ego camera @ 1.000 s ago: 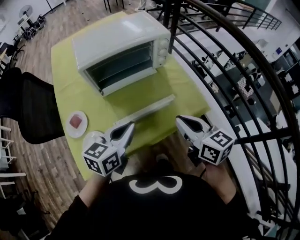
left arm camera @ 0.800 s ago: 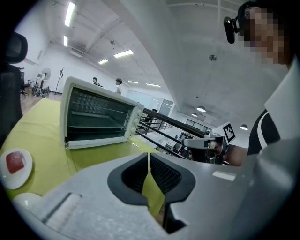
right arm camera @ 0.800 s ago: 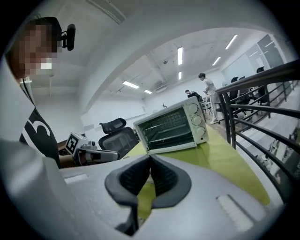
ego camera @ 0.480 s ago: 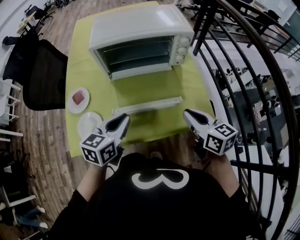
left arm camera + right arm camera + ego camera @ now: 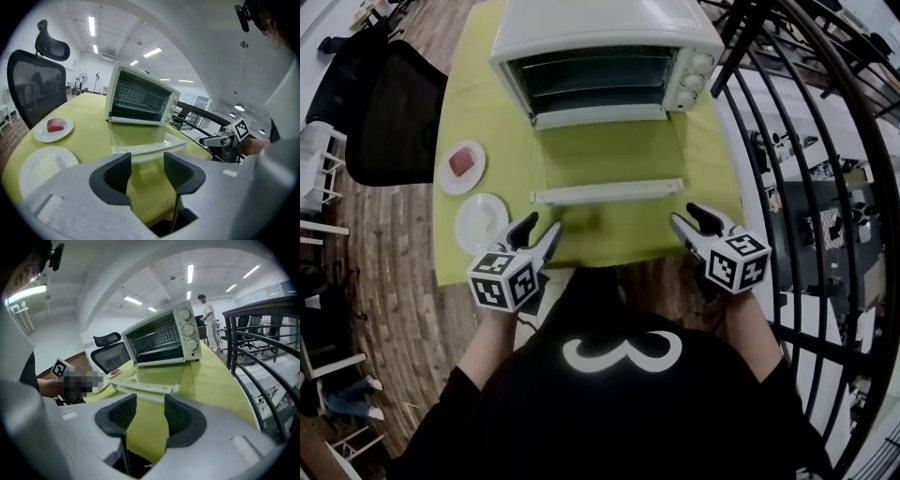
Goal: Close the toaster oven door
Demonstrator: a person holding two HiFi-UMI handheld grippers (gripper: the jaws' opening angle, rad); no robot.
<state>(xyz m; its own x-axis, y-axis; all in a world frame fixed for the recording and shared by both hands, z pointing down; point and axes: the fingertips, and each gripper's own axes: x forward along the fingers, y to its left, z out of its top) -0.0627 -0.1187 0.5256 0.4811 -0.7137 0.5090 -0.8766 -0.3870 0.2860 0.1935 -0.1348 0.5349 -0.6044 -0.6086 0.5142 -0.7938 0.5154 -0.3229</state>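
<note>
From the head view the toaster oven (image 5: 609,28) stands at the far end of the green-clothed table (image 5: 478,112), its door (image 5: 609,192) dropped flat toward the person; the left gripper (image 5: 540,227) and right gripper (image 5: 684,216) hang at the near edge, one off each end of the door's front bar, likely to lift it evenly; two plates (image 5: 481,222) lie left, with a black chair (image 5: 384,103) over wood floor (image 5: 384,262), and a dark railing (image 5: 797,141) curves right. In the left gripper view the jaws have just been opening and stand wide, with only cloth between them; the right gripper view shows the same, nothing held, the door just ahead
</note>
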